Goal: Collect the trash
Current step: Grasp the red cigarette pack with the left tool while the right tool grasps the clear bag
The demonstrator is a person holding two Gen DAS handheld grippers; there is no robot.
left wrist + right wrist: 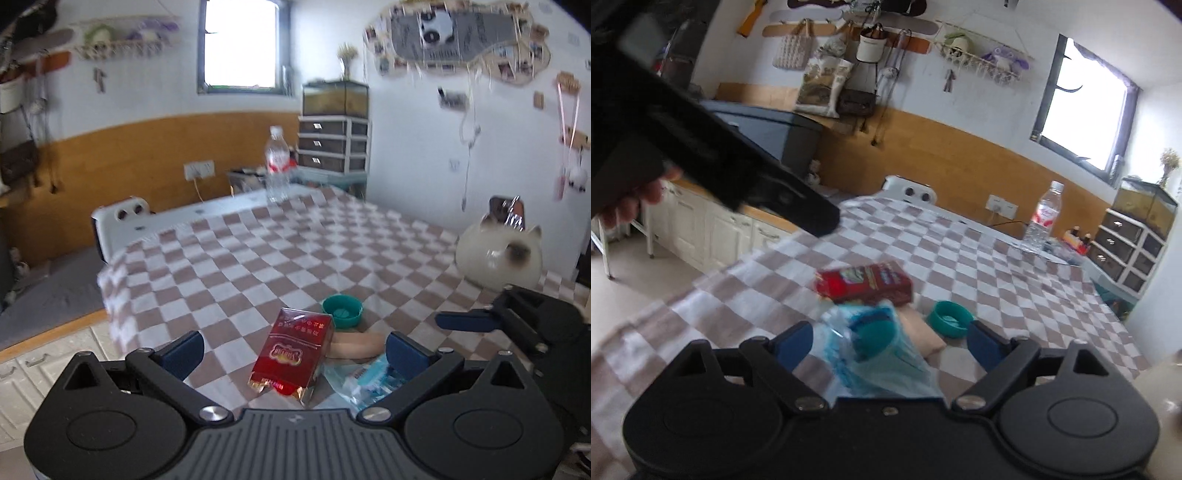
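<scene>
A red cigarette pack (291,358) lies on the checked tablecloth (258,258), between the fingers of my open left gripper (295,350), untouched by either pad. Just right of it lie a crumpled blue-and-clear plastic wrapper (369,380), a beige soft piece (354,345) and a teal lid (341,310). In the right wrist view my right gripper (890,343) stands open around the wrapper (875,347), with gaps at both pads. The red pack (864,284) and the lid (951,317) lie beyond. A blue finger of the right gripper (465,319) shows in the left wrist view.
A clear water bottle (277,166) stands at the table's far edge beside a white appliance (122,218). A white cat-shaped ornament (498,254) sits at the right. Drawers (332,144) stand behind. A hand (646,192) holds the left gripper's dark body at upper left.
</scene>
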